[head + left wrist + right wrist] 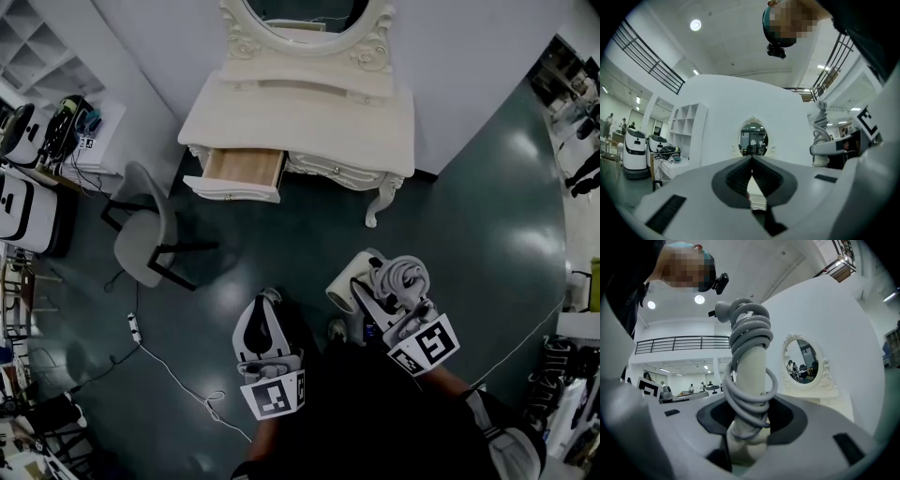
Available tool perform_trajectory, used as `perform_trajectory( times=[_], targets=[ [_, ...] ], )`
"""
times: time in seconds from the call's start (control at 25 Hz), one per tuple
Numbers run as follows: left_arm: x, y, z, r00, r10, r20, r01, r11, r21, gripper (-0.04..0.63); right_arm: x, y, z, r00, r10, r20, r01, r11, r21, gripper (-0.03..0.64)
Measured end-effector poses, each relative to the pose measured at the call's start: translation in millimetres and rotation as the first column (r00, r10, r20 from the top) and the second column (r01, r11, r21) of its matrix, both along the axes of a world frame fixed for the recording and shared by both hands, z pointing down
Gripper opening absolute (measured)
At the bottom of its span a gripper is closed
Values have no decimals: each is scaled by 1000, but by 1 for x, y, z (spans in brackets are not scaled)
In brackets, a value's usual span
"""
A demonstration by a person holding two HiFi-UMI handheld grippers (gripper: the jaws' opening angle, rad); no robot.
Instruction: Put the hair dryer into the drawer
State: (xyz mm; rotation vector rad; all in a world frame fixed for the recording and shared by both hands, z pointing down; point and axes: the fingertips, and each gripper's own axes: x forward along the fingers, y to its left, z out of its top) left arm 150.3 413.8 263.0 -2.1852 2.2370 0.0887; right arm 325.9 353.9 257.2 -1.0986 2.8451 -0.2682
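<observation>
A white hair dryer (pixel 361 281) with its grey cord coiled round the handle (pixel 750 380) sits in my right gripper (pixel 380 298), whose jaws are shut on the handle. My left gripper (pixel 265 330) hangs beside it with its jaws together and nothing between them (pixel 751 169). Ahead stands a cream dressing table (pixel 309 122) with an oval mirror (pixel 752 139). Its left drawer (pixel 242 171) is pulled out, showing a bare wooden bottom. Both grippers are some way short of the table, over the dark floor.
A grey chair (pixel 145 230) stands left of the table, near the pulled-out drawer. A power strip and white cable (pixel 136 328) lie on the floor at the left. Shelves and machines (pixel 28 187) line the left wall. More gear sits at the right edge (pixel 572 394).
</observation>
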Motion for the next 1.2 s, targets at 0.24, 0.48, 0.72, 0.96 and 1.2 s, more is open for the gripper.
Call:
perform_trajectory(
  times=[0.24, 0.48, 0.72, 0.96, 1.2],
  targets=[
    [-34, -39, 5, 1000, 26, -15, -26, 1000, -8, 23, -32, -34, 2, 1000, 27, -13, -27, 1000, -2, 192],
    [-75, -81, 7, 998, 47, -30, -47, 999, -14, 23, -71, -74, 3, 998, 50, -22, -51, 999, -14, 192],
    [-125, -120, 6, 997, 61, -36, -62, 998, -22, 23, -118, -110, 1, 997, 71, -35, -71, 997, -20, 192],
    [-173, -148, 6, 994, 90, -54, -92, 995, -25, 23, -167, -136, -2, 994, 95, -57, -96, 995, -21, 192],
    [-220, -170, 6, 990, 124, -60, -126, 992, -23, 23, -209, -154, -3, 990, 127, -64, -129, 991, -27, 192]
  ],
)
